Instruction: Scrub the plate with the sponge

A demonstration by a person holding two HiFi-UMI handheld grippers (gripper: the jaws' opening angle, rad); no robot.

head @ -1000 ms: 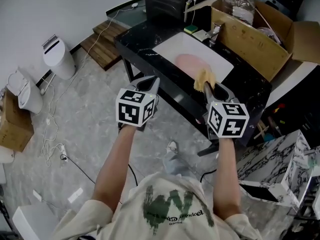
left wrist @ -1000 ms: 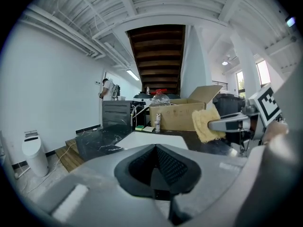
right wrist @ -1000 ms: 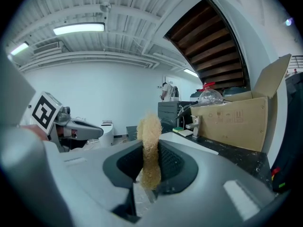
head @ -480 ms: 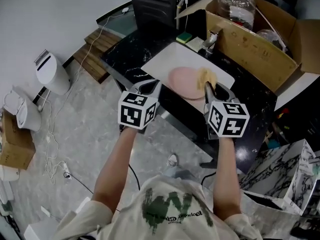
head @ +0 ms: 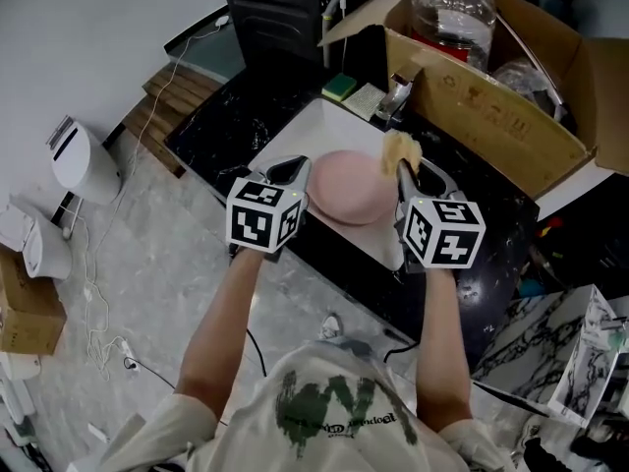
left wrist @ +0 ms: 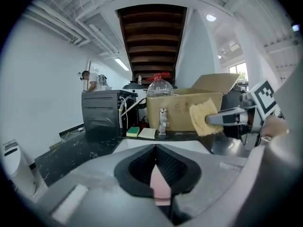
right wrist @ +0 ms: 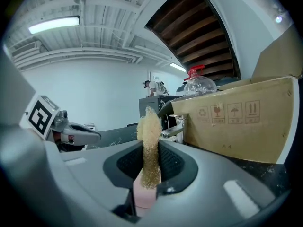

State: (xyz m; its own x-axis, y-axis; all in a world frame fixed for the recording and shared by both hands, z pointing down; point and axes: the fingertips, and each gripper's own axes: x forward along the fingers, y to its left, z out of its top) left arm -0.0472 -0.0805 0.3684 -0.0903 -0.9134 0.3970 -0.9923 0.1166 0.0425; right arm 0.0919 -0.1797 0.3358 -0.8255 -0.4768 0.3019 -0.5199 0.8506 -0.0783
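Scrub not begun, I judge: left gripper [head: 295, 168] clamps round pink plate [head: 349, 193] mid-frame, right gripper [head: 406, 172] nips frayed yellow sponge [head: 401, 149], seemingly clear of it; next, press on.

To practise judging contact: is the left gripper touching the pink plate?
Touching. The left gripper view shows the left gripper with its jaws closed on the rim of the pink plate, with no gap between pads and rim.

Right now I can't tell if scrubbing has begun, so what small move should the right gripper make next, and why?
Probably ease the right gripper left and down until the yellow sponge meets the pink plate's face. The left gripper is shut on the plate's rim, holding it ready. The sponge seems to sit at the plate's right edge, not on its face.
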